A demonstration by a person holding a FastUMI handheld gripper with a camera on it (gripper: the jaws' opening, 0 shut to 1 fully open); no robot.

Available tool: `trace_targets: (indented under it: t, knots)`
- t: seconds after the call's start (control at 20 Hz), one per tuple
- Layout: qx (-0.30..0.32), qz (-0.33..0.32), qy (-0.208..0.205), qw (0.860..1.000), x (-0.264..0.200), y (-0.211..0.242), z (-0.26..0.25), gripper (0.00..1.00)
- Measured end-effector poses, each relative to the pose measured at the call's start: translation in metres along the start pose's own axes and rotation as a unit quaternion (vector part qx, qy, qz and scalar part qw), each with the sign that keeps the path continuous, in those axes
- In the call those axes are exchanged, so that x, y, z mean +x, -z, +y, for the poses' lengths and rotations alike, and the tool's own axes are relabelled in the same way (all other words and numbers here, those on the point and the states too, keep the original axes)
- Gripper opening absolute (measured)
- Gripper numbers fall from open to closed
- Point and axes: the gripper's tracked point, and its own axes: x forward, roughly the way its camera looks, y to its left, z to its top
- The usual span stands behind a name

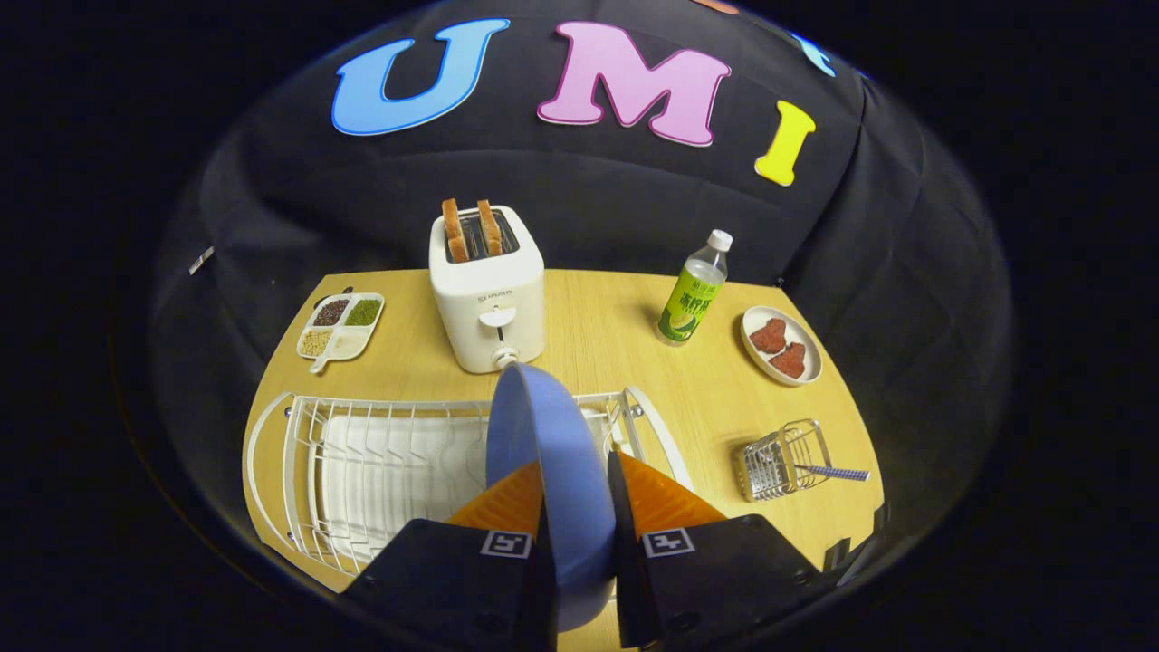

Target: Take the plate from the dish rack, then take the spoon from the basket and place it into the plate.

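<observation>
While the wooden table (598, 326) spreads across the booth, the white wire dish rack (362, 462) takes up its near left part, lying just ahead of the fingers. Clamped between both fingers of the gripper (579, 507) stands the blue plate (548, 453), held on edge and raised over the rack's right end; the jaws are only as far apart as the plate's rim is thick, one finger pressing each face. Beyond the plate sits a white toaster (487, 299) with two slices of toast in its slots. To the right of the toaster stands a green-labelled bottle (695, 294), and further right a small dish (780, 346) carries two reddish pieces. Left of the toaster lies a divided tray (340, 326) of grains. Right of the fingers rests the wire basket (780, 460), tipped, with the spoon (833, 472) handle poking out of it.
</observation>
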Motion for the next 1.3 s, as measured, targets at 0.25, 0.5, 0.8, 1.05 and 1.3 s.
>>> trace_targets:
  t: [0.25,0.5,0.8,1.05,1.3]
  knots:
    - [0.022,-0.008,-0.038,0.999,-0.011,-0.012,0.002,0.29]
    - [0.051,-0.020,-0.128,0.990,-0.038,-0.009,-0.032,0.29]
    - [0.100,-0.012,-0.166,0.981,-0.075,0.035,-0.130,0.29]
    - [0.169,0.019,-0.194,0.966,-0.090,0.091,-0.195,0.29]
    - [0.197,0.063,-0.199,0.958,-0.086,0.149,-0.243,0.29]
